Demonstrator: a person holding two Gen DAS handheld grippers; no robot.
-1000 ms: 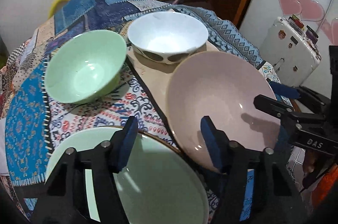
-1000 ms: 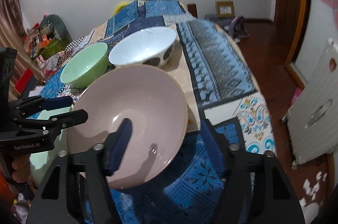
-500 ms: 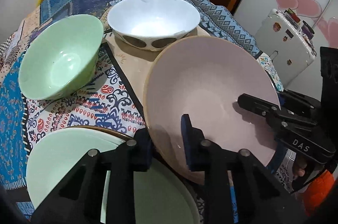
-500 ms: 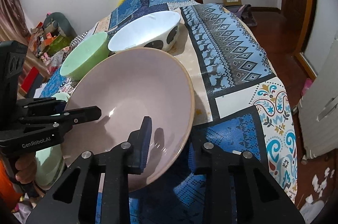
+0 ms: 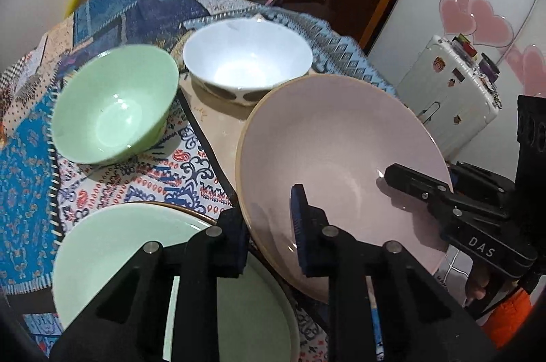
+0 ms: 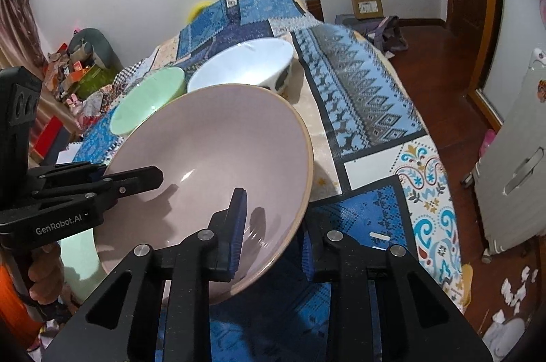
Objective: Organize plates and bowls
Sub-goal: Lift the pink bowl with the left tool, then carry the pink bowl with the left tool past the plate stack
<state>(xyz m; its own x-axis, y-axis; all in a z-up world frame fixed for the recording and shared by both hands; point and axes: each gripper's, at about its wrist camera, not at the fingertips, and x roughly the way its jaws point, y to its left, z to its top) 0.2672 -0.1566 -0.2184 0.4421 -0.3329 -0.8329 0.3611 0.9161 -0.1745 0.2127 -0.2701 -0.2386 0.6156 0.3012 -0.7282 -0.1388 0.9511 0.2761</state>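
A large pink plate is held off the table, tilted, by both grippers. My left gripper is shut on its near left rim. My right gripper is shut on its near right rim; it also shows in the left wrist view. The pink plate fills the middle of the right wrist view. A pale green plate lies on the table under my left gripper. A green bowl and a white bowl with dark spots stand behind it.
The table has a blue patchwork cloth. A white suitcase stands on the floor to the right. A cardboard box sits by the far wall, and clutter lies at the left.
Both grippers closed on the pink plate's rim and have lifted it off the table, tilting it. The bowls and green plate have not moved.
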